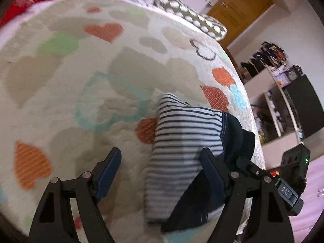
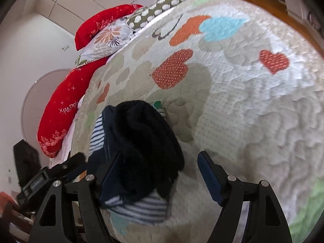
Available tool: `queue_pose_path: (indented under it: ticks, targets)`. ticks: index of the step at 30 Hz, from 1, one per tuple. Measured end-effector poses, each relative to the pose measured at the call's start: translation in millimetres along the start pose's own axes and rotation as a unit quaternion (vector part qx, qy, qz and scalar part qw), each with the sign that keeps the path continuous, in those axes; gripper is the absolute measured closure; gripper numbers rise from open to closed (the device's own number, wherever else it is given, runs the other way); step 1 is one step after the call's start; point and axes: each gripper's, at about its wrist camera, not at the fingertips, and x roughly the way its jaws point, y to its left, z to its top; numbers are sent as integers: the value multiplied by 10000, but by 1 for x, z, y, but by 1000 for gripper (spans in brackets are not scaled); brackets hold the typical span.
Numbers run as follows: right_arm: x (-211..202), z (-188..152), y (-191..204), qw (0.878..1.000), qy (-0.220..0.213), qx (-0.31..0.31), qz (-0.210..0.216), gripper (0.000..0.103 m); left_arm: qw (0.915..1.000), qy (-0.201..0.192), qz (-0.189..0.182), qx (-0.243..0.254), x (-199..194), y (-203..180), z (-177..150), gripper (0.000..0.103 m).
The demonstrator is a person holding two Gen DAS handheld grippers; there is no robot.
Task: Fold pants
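The pants [image 1: 182,141] are navy-and-white striped with dark navy parts. They lie in a compact folded bundle on the bed's quilt near its edge. In the left wrist view, my left gripper [image 1: 160,162] is open, just above the bundle's near end, its right finger [image 1: 212,172] over the fabric. In the right wrist view the bundle [image 2: 141,141] shows dark navy on top and striped below. My right gripper [image 2: 160,166] is open with its left finger [image 2: 111,172] against the dark fabric. Neither gripper holds anything.
The quilt [image 1: 81,81] is cream with orange, blue and green hearts. Red and spotted pillows [image 2: 66,101] lie at the head of the bed. Beyond the bed edge are shelves [image 1: 279,101] and a wooden door [image 1: 239,10]. The right gripper's body [image 1: 291,178] shows in the left wrist view.
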Motion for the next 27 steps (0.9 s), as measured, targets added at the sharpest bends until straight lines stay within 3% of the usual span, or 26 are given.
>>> queue_pose_path:
  ticks: [4,5,6,7,11,17,21,23,25,27]
  targets:
    - [16,12,3,9993,83,14,367,22,9983,214,-431,326,26,-11,7,25]
    - [20,14,4,9990,124,-25,438,27,9978,229,-450,420,29,-15,6,29]
    - [26,16,6,9981,223,-88,564,36,9974,241,-486,483,30,-18,5,48]
    - [31,17,7,9974,357,-82,623,53,9968,268,-481,581,30,-22,2,51]
    - [26,19,9,9958,417,-131,800,65,9962,111,-515,691,19,-32,2,62]
    - [14,49,31,9939,247,-305,1034,66,9964,-52,-623,564,13,-39,48,62]
    - [21,87,53,9940,55,-578,928,66,9969,-345,-290,641,19,-44,90,61]
    - [32,105,57,9946,-9,-695,766,65,9971,-376,92,662,34,-42,111,60]
    - [48,120,54,9960,-78,-776,426,58,9959,-319,607,595,53,-32,122,59]
    - [67,127,45,9964,-77,-785,-312,51,9970,-101,670,383,73,-16,127,51]
